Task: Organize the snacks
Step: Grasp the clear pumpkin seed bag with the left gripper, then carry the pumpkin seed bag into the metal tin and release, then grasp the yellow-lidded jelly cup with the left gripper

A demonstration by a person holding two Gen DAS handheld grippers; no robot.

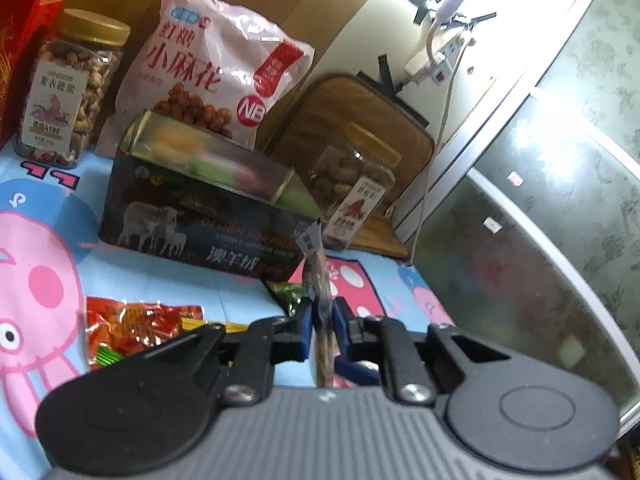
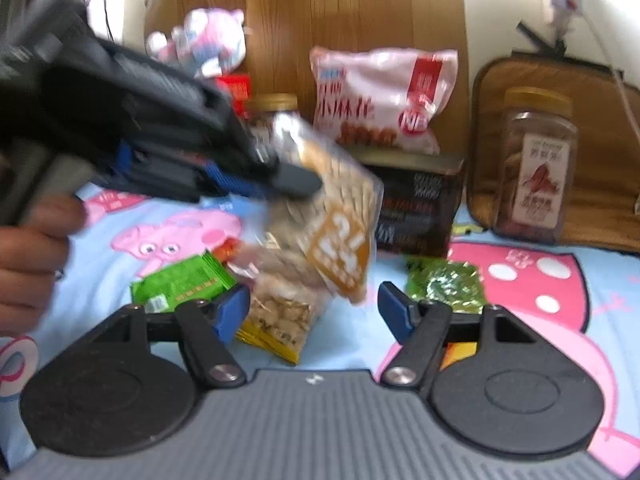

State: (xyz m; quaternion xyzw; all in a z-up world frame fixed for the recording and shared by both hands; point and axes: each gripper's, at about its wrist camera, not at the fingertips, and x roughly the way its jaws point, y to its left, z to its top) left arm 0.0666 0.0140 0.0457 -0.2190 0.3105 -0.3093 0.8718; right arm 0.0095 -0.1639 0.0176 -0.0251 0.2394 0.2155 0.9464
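In the left wrist view my left gripper (image 1: 322, 314) is shut on a clear snack bag (image 1: 320, 280), which shows edge-on between the blue pads. The right wrist view shows that same bag (image 2: 340, 232), filled with brown pieces and carrying an orange label, hanging from the left gripper (image 2: 296, 180) above the sheet. My right gripper (image 2: 314, 308) stands open just below and in front of the bag, and its pads touch nothing. A second clear bag (image 2: 280, 320) with a yellow edge lies beside its left finger.
A dark tin box (image 1: 200, 216), a pink snack bag (image 1: 212, 68) and two nut jars (image 1: 68, 88) (image 1: 352, 188) stand at the back. Red packets (image 1: 136, 324) and green packets (image 2: 184, 280) (image 2: 444, 280) lie on the cartoon sheet (image 2: 540, 280). A hand (image 2: 28, 256) is at the left.
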